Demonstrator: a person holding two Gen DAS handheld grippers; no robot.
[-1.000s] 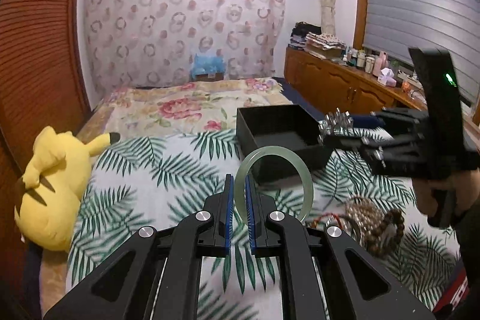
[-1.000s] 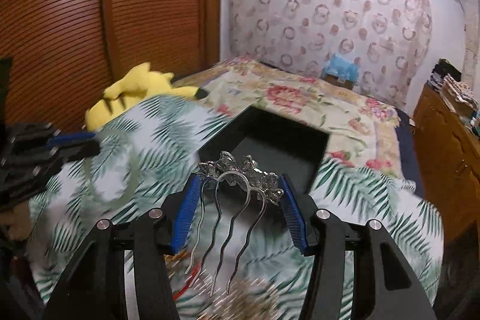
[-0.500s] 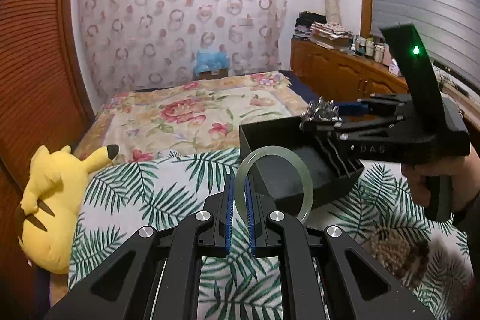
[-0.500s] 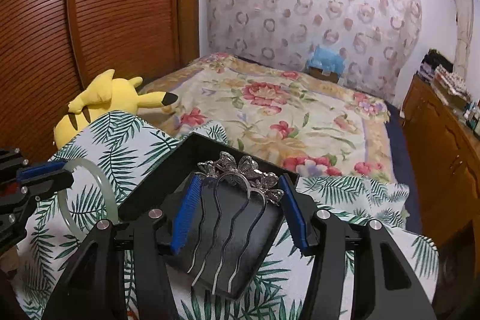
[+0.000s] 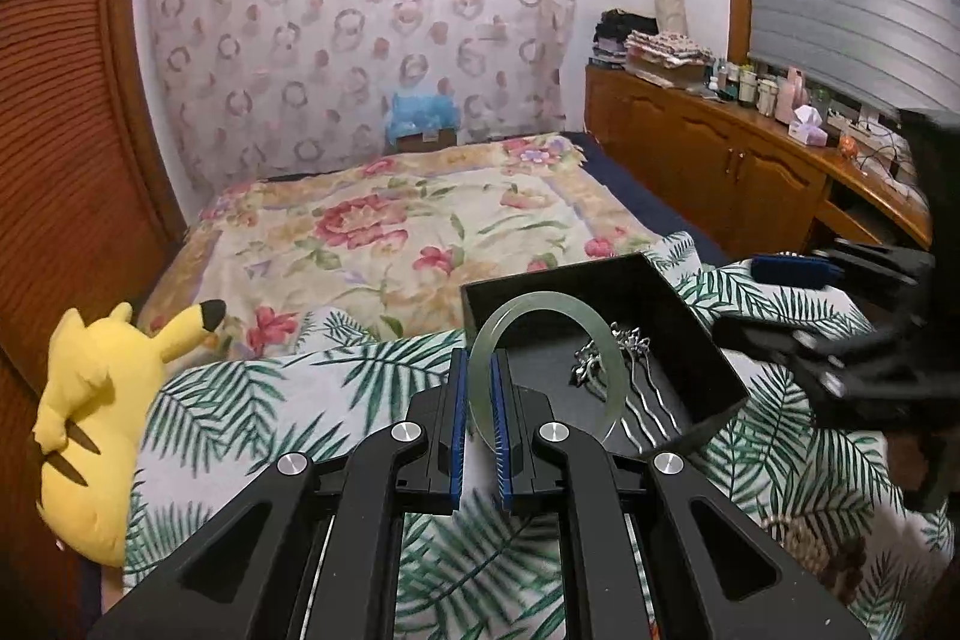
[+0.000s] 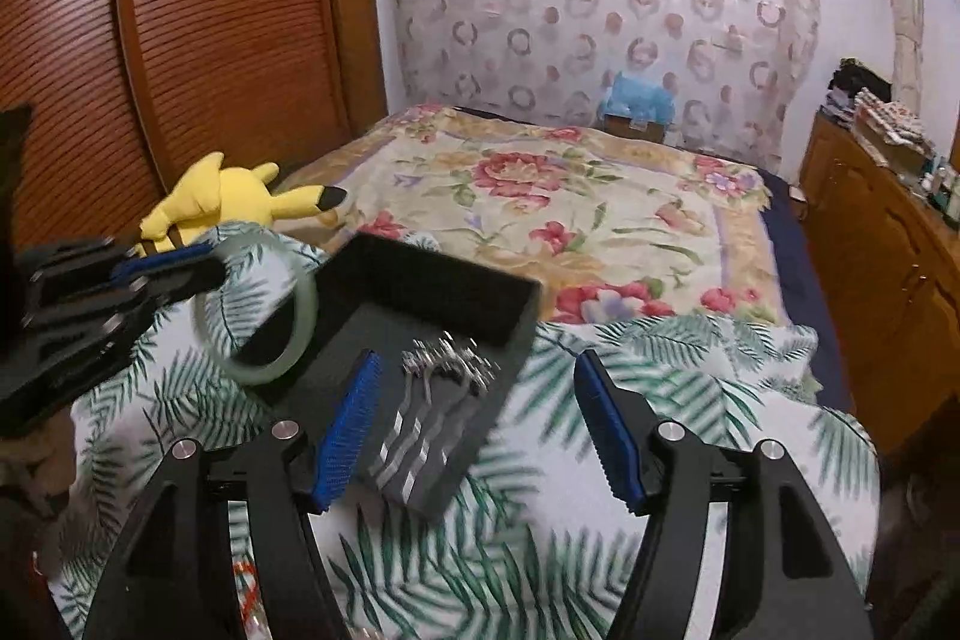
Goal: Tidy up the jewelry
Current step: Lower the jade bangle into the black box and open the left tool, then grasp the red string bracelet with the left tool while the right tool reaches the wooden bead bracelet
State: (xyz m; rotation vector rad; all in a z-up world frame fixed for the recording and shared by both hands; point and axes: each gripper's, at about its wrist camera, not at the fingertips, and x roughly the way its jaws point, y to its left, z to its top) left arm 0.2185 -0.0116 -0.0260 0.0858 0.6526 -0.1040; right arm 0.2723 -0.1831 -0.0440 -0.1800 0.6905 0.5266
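Jade bangle (image 5: 543,361) stands upright, pinched between the nearly closed blue pads of the left hand-held gripper (image 5: 478,421), over the black box's (image 5: 714,370) near-left rim. At 3 o'clock of it, the silver hair comb (image 5: 624,376) lies inside the box. The right hand-held gripper (image 6: 480,430) gapes wide, empty, above the comb, which is motion-blurred there. Beads (image 5: 807,544) at 4 o'clock are blurred.
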